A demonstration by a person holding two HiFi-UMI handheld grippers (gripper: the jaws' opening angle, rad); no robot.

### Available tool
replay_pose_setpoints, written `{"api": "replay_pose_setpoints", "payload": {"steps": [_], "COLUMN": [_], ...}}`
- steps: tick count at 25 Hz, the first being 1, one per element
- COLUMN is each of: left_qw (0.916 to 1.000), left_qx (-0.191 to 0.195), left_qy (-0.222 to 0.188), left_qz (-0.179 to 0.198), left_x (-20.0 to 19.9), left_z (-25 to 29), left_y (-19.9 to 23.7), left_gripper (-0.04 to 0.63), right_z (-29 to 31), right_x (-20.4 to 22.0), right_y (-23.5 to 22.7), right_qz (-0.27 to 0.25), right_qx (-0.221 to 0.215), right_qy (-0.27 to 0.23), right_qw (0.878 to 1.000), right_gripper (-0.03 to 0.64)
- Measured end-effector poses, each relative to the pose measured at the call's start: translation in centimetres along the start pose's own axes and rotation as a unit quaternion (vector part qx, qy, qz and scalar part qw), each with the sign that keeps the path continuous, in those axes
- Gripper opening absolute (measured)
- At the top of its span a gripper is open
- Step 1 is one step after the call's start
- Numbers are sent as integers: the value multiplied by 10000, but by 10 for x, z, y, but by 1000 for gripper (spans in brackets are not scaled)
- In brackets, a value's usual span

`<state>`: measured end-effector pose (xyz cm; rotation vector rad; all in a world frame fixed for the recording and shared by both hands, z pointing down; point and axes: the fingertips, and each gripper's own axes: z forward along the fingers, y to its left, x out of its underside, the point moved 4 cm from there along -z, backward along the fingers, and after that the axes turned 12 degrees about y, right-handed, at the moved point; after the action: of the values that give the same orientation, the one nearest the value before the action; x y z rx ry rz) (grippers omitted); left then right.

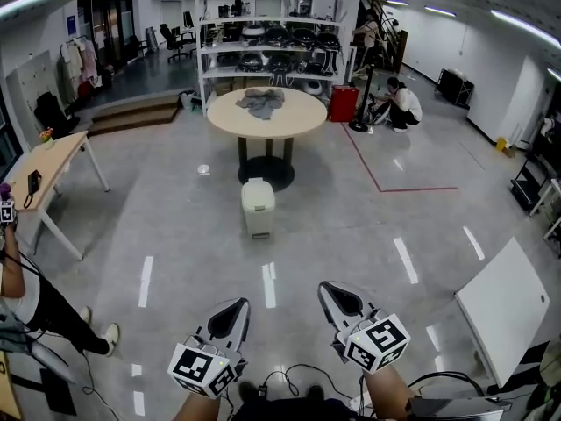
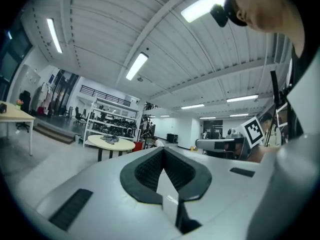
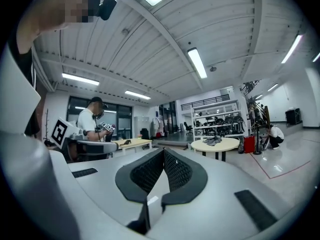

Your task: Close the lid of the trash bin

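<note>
A small beige trash bin [image 1: 258,207] stands on the grey floor in front of a round table [image 1: 302,117], well ahead of me. Its lid looks down, though it is too far off to be sure. My left gripper [image 1: 231,310] and right gripper [image 1: 338,296] hang side by side low in the head view, far short of the bin. In the left gripper view the left gripper [image 2: 164,152] has its ribbed pads meeting at the tip with nothing between them. So does the right gripper [image 3: 164,151] in its own view. The bin is hidden in both gripper views.
A grey cloth [image 1: 261,102] lies on the round table, with shelving [image 1: 267,38] behind it. A wooden desk [image 1: 46,169] and a person [image 1: 26,301] are at the left. Another person crouches [image 1: 401,103] at the back right. A white board [image 1: 504,310] leans at the right. Cables [image 1: 289,380] trail by my feet.
</note>
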<state>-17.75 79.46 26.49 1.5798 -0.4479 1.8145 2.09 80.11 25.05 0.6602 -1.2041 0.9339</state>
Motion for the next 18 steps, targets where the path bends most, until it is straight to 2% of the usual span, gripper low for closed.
{"api": "replay_pose_setpoints", "payload": {"steps": [5,8,13,18], "left_qw": [10000,9998,9993,9992], "left_qx": [-1,-136,-309,-263], "left_qy": [13,113,209,95], "left_qz": [32,78,52,301], "left_x": [-6,2,6,-10], "left_z": [26,35,43,40], "left_y": [-57,-80,-94,-96], "left_gripper": [0,0,0,0], "right_z": [-50,-67,-73,-76], "right_x": [11,19,16,6], "right_y": [-40,-56,-70,-70], "right_qz": [-11,5,44,26], "right_qx": [-36,-100,-228,-138], "right_qy": [17,-29,-183,-359], "right_qw": [10000,9999,9996,9993], "right_gripper": [9,9,9,9]}}
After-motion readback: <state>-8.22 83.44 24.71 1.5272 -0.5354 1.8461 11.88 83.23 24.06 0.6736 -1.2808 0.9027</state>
